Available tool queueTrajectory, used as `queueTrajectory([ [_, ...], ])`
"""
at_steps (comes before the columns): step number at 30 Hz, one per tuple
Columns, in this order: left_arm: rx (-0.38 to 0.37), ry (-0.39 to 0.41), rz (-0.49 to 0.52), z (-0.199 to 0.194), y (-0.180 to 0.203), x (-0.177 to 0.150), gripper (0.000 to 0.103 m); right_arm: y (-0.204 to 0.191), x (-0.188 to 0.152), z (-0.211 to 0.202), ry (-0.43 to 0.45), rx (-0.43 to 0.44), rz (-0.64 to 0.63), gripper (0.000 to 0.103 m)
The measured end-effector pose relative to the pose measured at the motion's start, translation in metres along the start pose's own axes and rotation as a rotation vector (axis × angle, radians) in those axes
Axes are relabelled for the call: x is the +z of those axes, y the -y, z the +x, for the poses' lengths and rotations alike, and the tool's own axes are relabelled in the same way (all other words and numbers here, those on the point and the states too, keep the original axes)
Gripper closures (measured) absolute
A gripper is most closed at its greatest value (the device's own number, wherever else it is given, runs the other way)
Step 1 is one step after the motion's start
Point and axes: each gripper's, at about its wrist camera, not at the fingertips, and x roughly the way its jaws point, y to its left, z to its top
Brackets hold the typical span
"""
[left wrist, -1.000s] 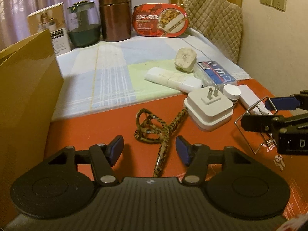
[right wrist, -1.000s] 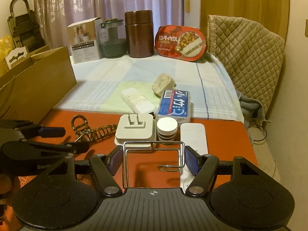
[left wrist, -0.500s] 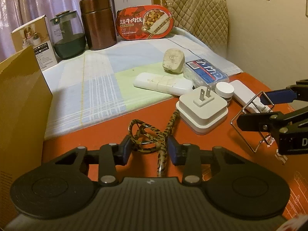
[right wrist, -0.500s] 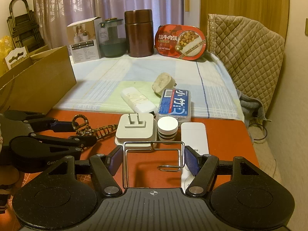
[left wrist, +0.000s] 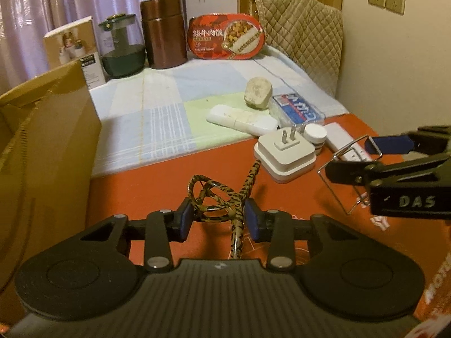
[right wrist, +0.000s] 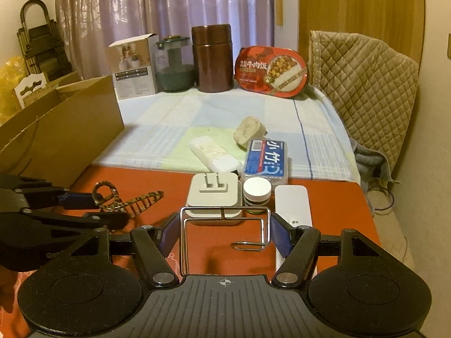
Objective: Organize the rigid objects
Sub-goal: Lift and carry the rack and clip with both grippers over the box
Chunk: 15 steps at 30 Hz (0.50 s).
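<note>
**Clip and wire rack gripped, one per tool**

The left gripper (left wrist: 218, 215) is closed on the leopard clip (left wrist: 225, 197), pinched at its looped end, just ahead of the pads. The right gripper (right wrist: 224, 232) is clamped on the wire rack (right wrist: 224, 219), held across its width between the fingers. A straight lift is advised, with the clip's long tail kept off the charger (left wrist: 284, 155) ahead. The likely goal, the box (left wrist: 42, 146), is seen to the left.

Counted: one clip, one rack, one charger, two white remotes, one blue case, one round tin, one box.
</note>
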Motion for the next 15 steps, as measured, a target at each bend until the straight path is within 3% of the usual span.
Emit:
queueTrajectory([
  [9,0.013,0.048,-0.050,-0.069,-0.022,0.019,0.069,-0.024,0.002,-0.042,0.011,0.003,0.039,0.039],
  [15,0.056,0.096,-0.069,-0.121,-0.051,0.033,0.069,-0.058,0.028,-0.072,0.052,0.052,0.046,0.039],
])
